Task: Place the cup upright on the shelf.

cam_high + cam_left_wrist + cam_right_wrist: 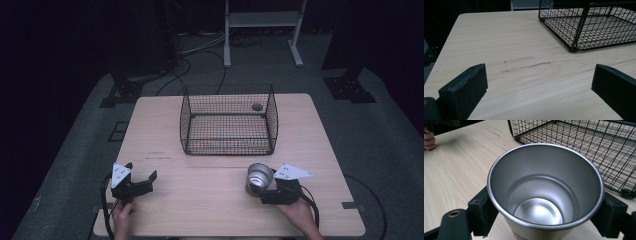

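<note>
The wooden table (220, 205) is filling the centre of the high view. A black wire basket (229, 120) is sitting on it, upper centre of the frame. The left gripper (142, 176) is resting at lower left, its 2 jaws standing wide apart with bare wood between them. The right gripper (261, 189) is sitting at lower right, its 2 jaws pressing against opposite sides of a metal cup (259, 176). The cup is standing upright, mouth up, just below the basket's front edge.
</note>
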`<state>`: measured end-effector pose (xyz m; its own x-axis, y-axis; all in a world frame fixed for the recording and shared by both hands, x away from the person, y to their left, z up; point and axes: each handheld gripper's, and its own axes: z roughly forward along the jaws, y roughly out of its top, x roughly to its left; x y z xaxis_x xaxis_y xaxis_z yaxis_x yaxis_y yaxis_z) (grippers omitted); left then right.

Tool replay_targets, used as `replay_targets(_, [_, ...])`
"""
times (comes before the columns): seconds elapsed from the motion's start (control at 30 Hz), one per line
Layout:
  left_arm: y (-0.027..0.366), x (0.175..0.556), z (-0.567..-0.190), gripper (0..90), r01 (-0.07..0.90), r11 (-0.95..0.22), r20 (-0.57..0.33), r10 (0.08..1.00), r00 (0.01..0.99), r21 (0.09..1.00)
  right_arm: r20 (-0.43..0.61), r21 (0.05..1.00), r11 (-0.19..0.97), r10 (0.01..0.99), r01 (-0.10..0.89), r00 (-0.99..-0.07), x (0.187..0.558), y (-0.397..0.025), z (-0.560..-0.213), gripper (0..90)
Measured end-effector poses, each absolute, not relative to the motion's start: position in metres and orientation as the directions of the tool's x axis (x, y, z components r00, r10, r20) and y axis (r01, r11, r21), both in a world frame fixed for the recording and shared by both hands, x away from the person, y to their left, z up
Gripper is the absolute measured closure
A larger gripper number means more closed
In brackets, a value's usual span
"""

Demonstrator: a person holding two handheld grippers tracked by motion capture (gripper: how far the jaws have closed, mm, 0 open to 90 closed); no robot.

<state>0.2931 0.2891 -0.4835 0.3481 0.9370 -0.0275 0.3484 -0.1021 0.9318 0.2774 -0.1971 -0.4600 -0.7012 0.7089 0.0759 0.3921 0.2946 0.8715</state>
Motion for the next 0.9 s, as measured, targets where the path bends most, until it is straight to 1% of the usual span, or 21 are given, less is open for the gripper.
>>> replay_targets(0.37, [0.289, 0.293, -0.484, 0.0, 0.348, -0.098, -0.03, 0.938, 0.346, 0.932, 0.08, 0.872, 0.301, 0.692, 0.387, -0.717, 0.285, -0.202, -0.442, 17.9])
replay_targets(0.47, [0.289, 0.293, -0.484, 0.0, 0.349, -0.101, -0.028, 0.938, 0.347, 0.932, 0.068, 0.874, 0.308, 0.688, 0.376, -0.722, 0.288, -0.204, -0.433, 17.9])
replay_targets(0.63, [0.289, 0.293, -0.484, 0.0, 0.35, -0.101, -0.028, 0.938, 0.346, 0.931, 0.082, 0.877, 0.298, 0.68, 0.377, -0.728, 0.293, -0.205, -0.424, 17.9])
replay_targets(0.9, [0.289, 0.293, -0.484, 0.0, 0.348, -0.102, -0.028, 0.937, 0.347, 0.932, 0.079, 0.874, 0.317, 0.655, 0.368, -0.751, 0.305, -0.203, -0.405, 17.9])
